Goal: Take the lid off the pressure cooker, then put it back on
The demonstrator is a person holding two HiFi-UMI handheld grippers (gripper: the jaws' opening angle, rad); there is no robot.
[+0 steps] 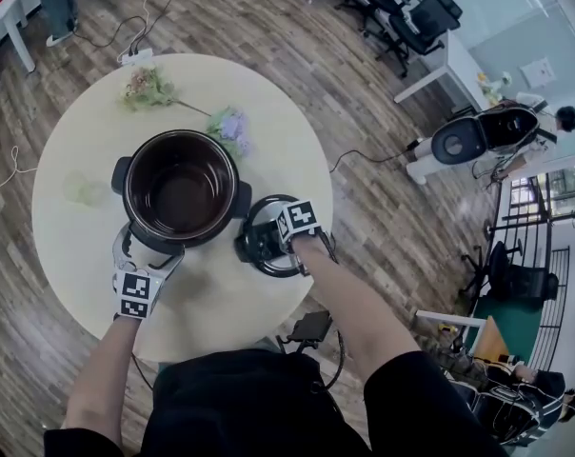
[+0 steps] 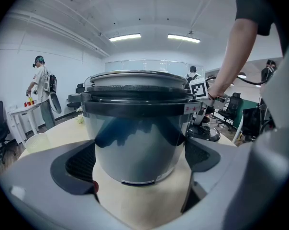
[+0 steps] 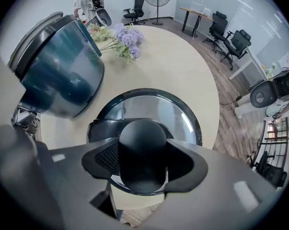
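The open pressure cooker pot (image 1: 178,188) stands in the middle of the round cream table (image 1: 78,131), its dark inner bowl empty. My left gripper (image 1: 152,248) is at the pot's near side. In the left gripper view its pads (image 2: 80,163) lie against the steel wall of the pot (image 2: 137,123) on both sides. To the pot's right, by the table's near edge, is the lid (image 1: 259,248), low over the tabletop. My right gripper (image 3: 142,159) points straight down, shut on the lid's black knob (image 3: 142,145). The shiny lid (image 3: 149,107) shows around it.
Artificial flowers (image 1: 232,127) lie behind the pot, with another bunch (image 1: 147,89) at the far edge. The table's rim is close under the lid. Office chairs (image 1: 411,17) and a white desk stand on the wooden floor beyond. A person (image 2: 41,87) stands far off.
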